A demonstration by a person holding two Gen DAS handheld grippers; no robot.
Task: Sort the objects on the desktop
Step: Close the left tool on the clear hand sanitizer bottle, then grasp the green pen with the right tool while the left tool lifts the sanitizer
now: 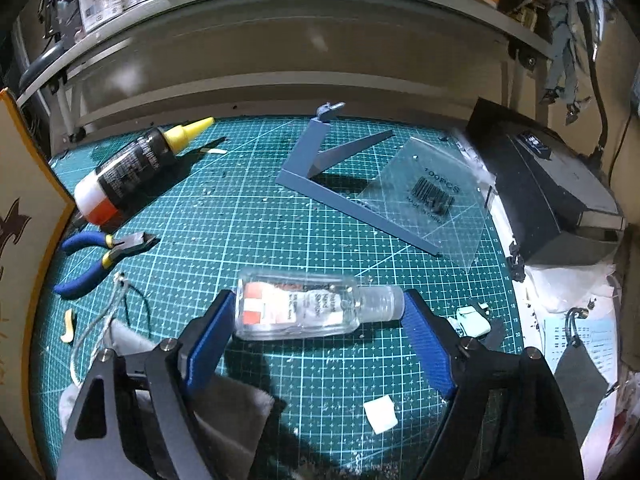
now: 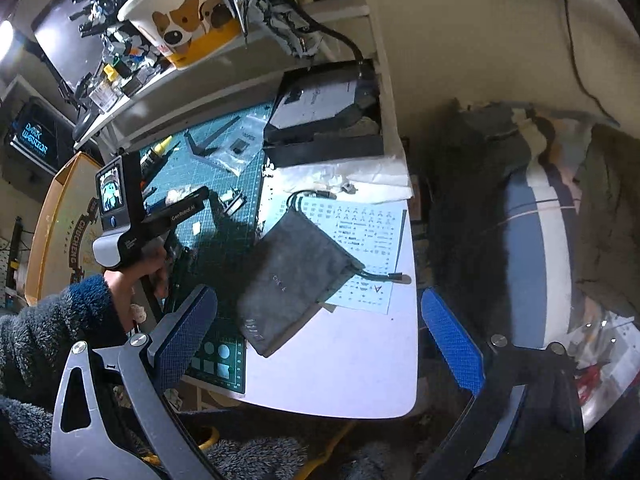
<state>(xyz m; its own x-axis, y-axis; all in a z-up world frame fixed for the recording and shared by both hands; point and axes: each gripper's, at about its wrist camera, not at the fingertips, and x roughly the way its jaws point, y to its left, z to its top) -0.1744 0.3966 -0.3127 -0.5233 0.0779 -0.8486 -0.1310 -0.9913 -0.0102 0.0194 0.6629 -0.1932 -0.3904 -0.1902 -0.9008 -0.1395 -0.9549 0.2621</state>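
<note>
A clear hand sanitizer bottle (image 1: 308,306) lies on its side on the green cutting mat (image 1: 248,216). My left gripper (image 1: 318,312) is open, its blue pads at either end of the bottle; I cannot tell if they touch it. A glue bottle with a yellow tip (image 1: 132,168), blue-handled cutters (image 1: 100,256), a grey plastic stand (image 1: 340,176) and a clear bag (image 1: 436,196) lie on the mat. My right gripper (image 2: 320,320) is open and empty, held high over the white desk (image 2: 344,364) above a grey pouch (image 2: 292,280).
A black box (image 1: 552,188) stands at the mat's right edge. A grey cloth (image 1: 224,412) and a white paper scrap (image 1: 380,414) lie near my left gripper. A decal sheet (image 2: 360,236) lies under the pouch. A shelf (image 1: 280,8) with clutter runs behind.
</note>
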